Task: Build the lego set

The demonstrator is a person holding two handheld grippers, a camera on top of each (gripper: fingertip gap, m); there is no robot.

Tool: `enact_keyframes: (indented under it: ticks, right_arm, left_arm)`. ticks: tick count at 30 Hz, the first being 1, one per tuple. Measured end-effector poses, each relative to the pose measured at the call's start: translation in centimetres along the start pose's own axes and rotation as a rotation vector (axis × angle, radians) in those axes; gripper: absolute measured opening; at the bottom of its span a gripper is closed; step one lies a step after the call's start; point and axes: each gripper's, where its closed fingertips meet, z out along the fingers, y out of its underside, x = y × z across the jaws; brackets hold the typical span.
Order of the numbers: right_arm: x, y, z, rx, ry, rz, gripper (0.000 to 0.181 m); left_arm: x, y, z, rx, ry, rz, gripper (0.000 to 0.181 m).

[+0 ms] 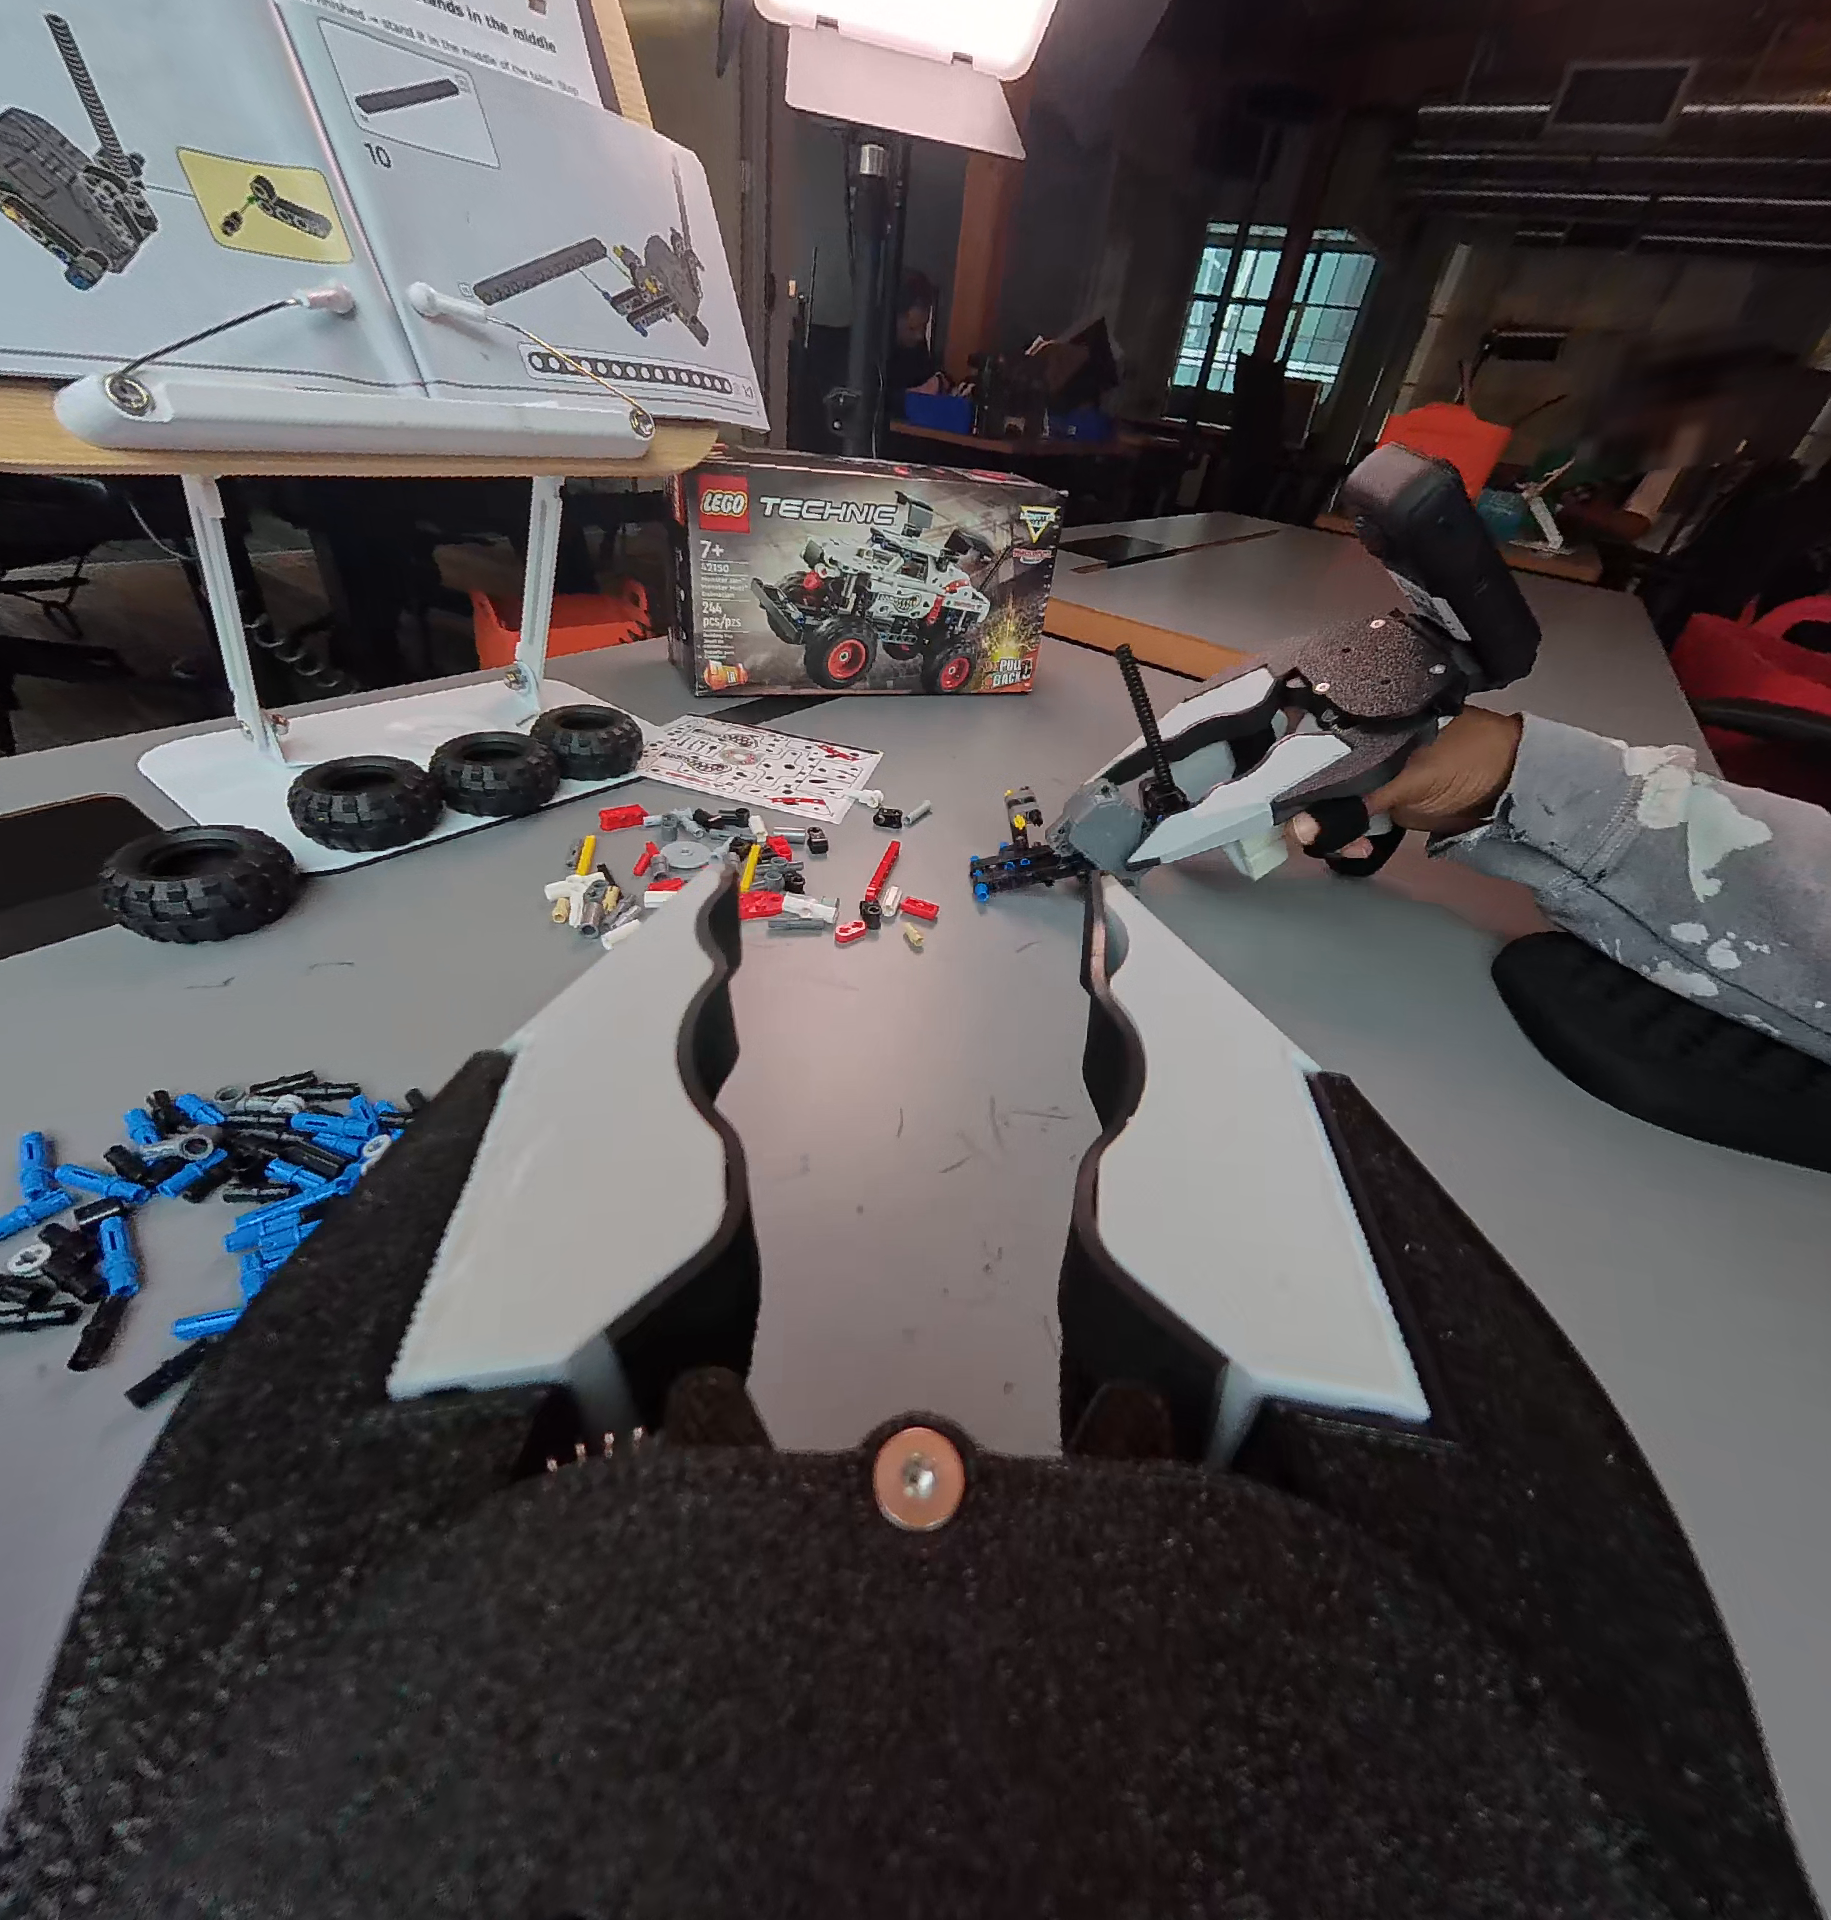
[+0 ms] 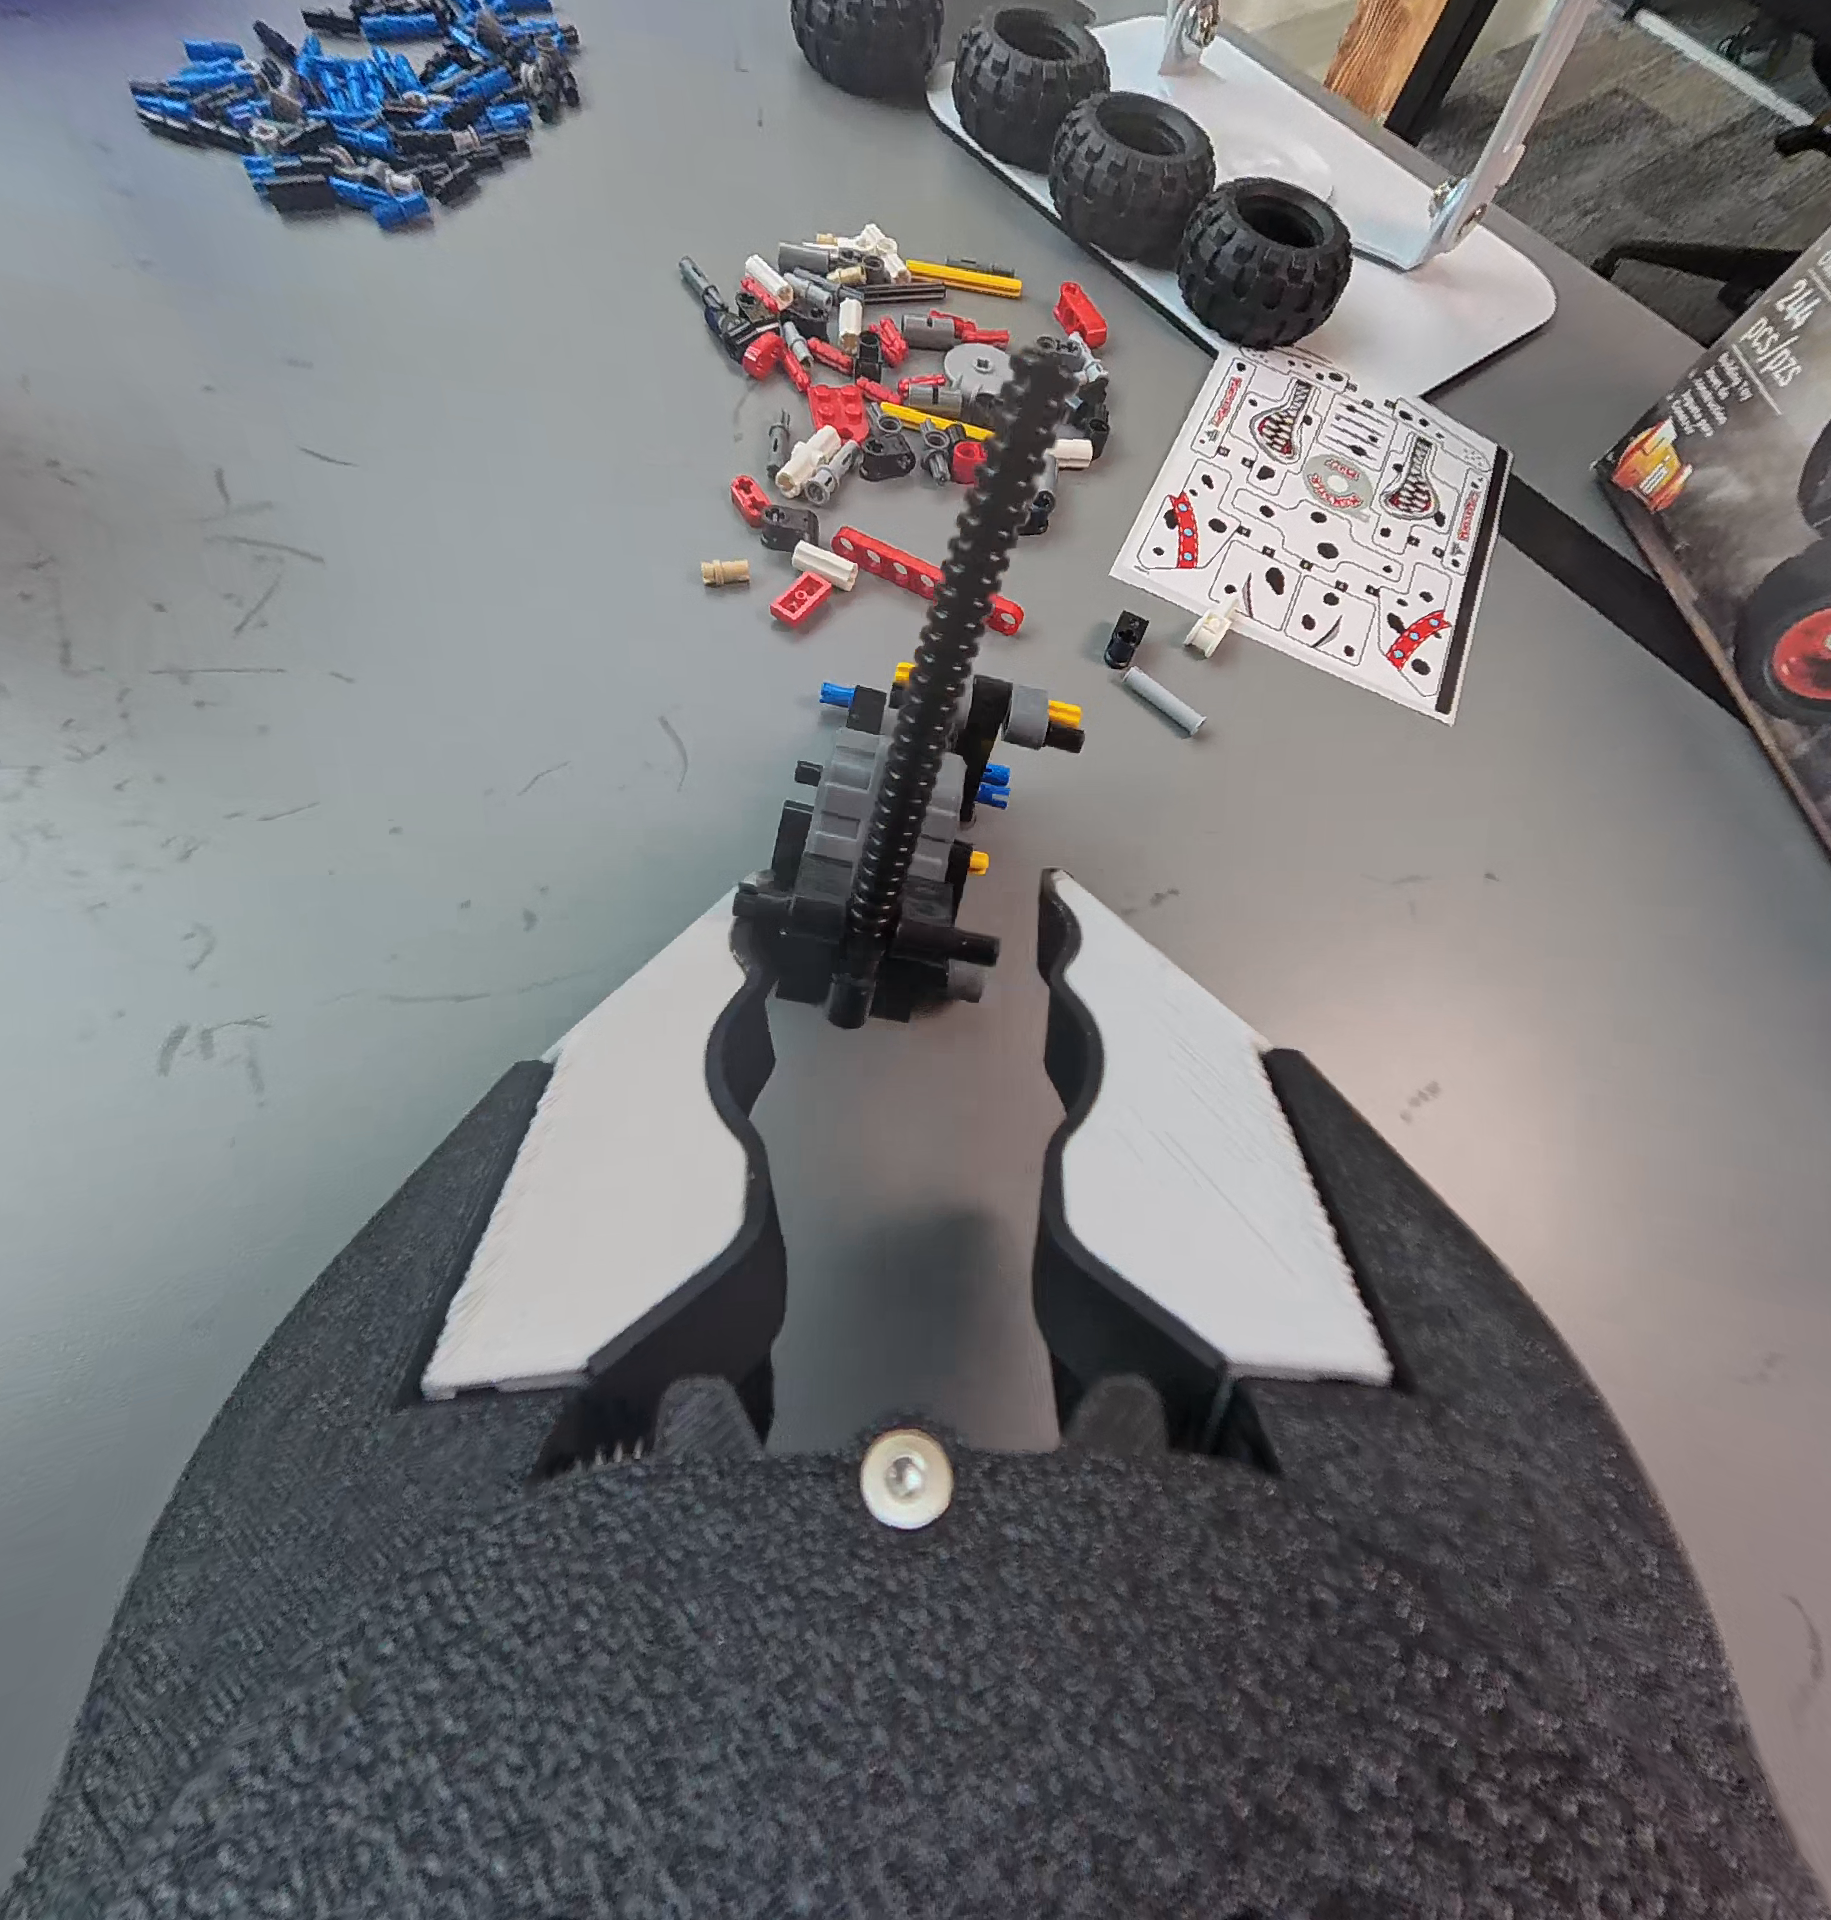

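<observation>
Chassis [image 2: 880,862] on tabletop [image 2: 371,831], at right tool [image 2: 895,914] tips; jaws spread, no grip. Left tool [image 1: 911,883] released, empty. Light, rigid; rack [image 2: 952,644] prob. pops off, so grip gray block.

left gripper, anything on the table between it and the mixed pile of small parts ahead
Nothing visible. The left gripper is open, and only bare table lies between its fingers up to the mixed pile. The blue and black pins sit off to its left.
</observation>
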Motion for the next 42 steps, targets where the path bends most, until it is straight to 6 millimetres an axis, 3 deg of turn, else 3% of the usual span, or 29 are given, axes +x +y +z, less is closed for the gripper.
enact_keyframes:
  ticks: [3, 9, 15, 19, 22, 26, 30, 33, 35, 37, 39, 42]
  right_arm:
    - [-0.2, -1.4, -1.1, 0.048, -0.015, 0.001, 0.068]
    - [-0.5, -5.6, -3.8, 0.262, -0.051, 0.059, 0.081]
    - [-2.2, -3.2, -2.5, 0.124, -0.092, -0.042, 0.074]
    - [-3.3, -1.7, -1.9, 0.039, -0.16, -0.02, 0.079]
    - [-4.2, -0.8, -1.8, -0.014, -0.207, -0.019, 0.071]
    - [-4.0, -0.3, -1.2, -0.033, -0.221, -0.051, 0.057]
    - [-3.0, -1.0, -1.7, -0.023, -0.253, -0.031, 0.071]
    - [-1.6, -4.4, -5.0, 0.085, -0.261, -0.008, 0.082]
    - [0.0, -9.0, -7.8, 0.238, -0.23, -0.019, 0.078]
    - [3.1, -14.1, -9.2, 0.381, -0.097, -0.035, 0.063]
    - [7.0, -19.0, -9.1, 0.507, 0.09, -0.034, 0.042]
    - [10.8, -24.6, -6.3, 0.608, 0.263, -0.089, 0.016]
  left_arm:
    - [-0.5, 0.0, -0.1, 0.003, -0.023, -0.009, 0.066]
    - [-1.0, -0.2, -0.2, 0.016, -0.044, -0.022, 0.065]
    - [-1.1, 0.0, -0.1, 0.007, -0.044, -0.031, 0.065]
    - [-0.8, 0.0, -0.1, 0.005, -0.025, -0.042, 0.064]
    - [-0.6, -0.1, -0.1, 0.009, -0.014, -0.047, 0.063]
    - [-0.5, 0.1, 0.0, -0.001, -0.007, -0.047, 0.062]
    - [-0.5, 0.1, 0.0, 0.002, -0.001, -0.071, 0.062]
    - [-0.7, 0.1, -0.1, -0.001, -0.012, -0.081, 0.059]
    - [-1.1, 0.0, -0.3, 0.007, -0.041, -0.077, 0.058]
    - [-1.9, -0.3, -0.5, 0.022, -0.089, -0.065, 0.056]
    - [-2.8, -0.2, -0.7, 0.023, -0.145, -0.054, 0.056]
    - [-3.6, 0.0, -0.8, 0.015, -0.178, -0.063, 0.056]
